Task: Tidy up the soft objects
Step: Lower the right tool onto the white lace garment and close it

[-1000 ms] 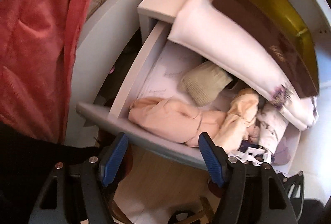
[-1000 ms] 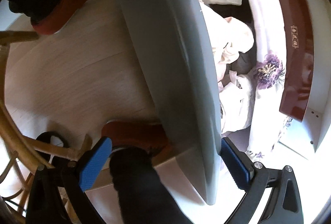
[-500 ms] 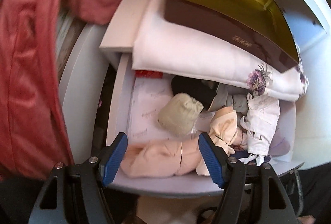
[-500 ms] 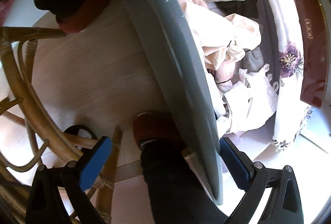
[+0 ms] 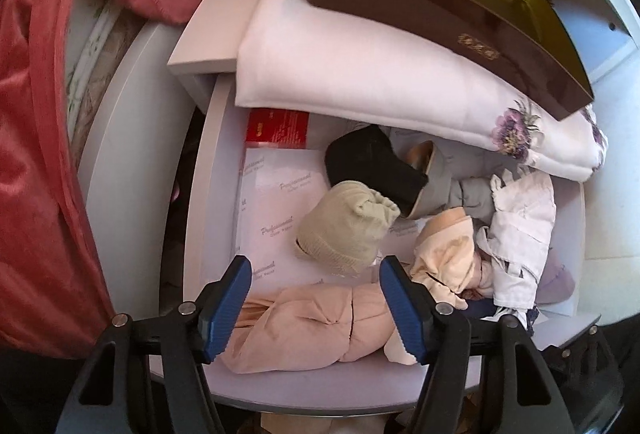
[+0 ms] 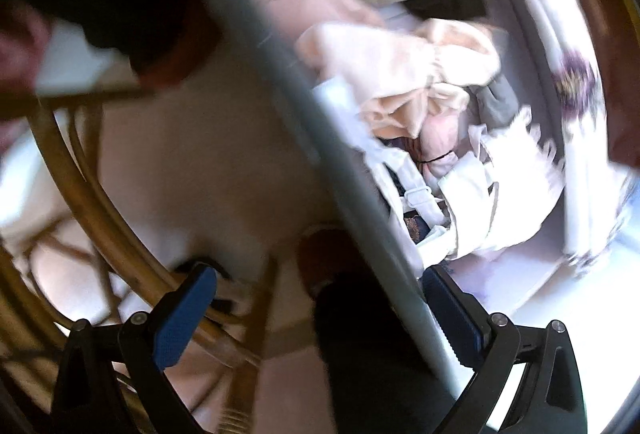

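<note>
Your left gripper (image 5: 316,298) hangs released over the near end of the open drawer (image 5: 320,390), its spread jaws straddling the peach rolled garment (image 5: 304,326) that lies along the front wall. That roll looks light, limp and likely to unfurl, so pinch it across its bunched middle rather than a loose end. Just beyond sits the beige knitted sock ball (image 5: 344,226), compact and springy, easy to take by its body. Further back lie a black folded cloth (image 5: 372,161), a grey piece (image 5: 472,193) and, to the right, crumpled white fabric (image 5: 520,222), all under the overhanging white floral bedding (image 5: 360,73) and brown box (image 5: 440,5). Your right gripper (image 6: 320,314) is also released, angled steeply and straddling the drawer's grey front panel (image 6: 320,137); that view is blurred
</note>
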The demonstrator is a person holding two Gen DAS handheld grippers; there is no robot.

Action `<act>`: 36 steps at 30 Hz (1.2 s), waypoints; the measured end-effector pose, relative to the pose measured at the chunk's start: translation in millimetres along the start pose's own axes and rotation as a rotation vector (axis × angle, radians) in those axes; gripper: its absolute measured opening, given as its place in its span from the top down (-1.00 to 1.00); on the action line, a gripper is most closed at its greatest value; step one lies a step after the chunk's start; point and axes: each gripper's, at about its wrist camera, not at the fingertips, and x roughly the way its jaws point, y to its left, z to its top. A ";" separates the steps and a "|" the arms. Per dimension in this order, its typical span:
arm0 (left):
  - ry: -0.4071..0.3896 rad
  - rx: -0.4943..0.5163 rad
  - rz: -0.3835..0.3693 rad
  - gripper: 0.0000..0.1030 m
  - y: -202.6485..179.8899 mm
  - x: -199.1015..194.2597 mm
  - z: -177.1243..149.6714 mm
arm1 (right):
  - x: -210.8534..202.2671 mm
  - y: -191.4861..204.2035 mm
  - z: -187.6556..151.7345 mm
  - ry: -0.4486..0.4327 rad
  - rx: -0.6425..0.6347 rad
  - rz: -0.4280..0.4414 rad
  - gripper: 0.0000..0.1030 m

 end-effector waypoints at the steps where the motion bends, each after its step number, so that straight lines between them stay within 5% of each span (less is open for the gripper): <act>1: 0.004 -0.014 -0.007 -0.31 1.3 1.8 1.5 | -6.1 -10.0 1.3 -0.020 0.058 0.052 -1.00; 12: -0.019 0.025 -0.036 -0.31 -11.4 -5.7 0.9 | -41.6 -163.2 -19.2 -0.244 0.851 0.277 -1.00; 17: -0.016 0.064 -0.044 -0.31 -21.0 -3.7 -2.2 | -23.7 -205.0 -35.7 -0.262 1.072 0.315 -1.00; 36: 0.074 0.039 0.003 -0.31 -9.2 19.3 -12.8 | 16.1 -212.9 -43.6 -0.281 1.154 0.346 -1.00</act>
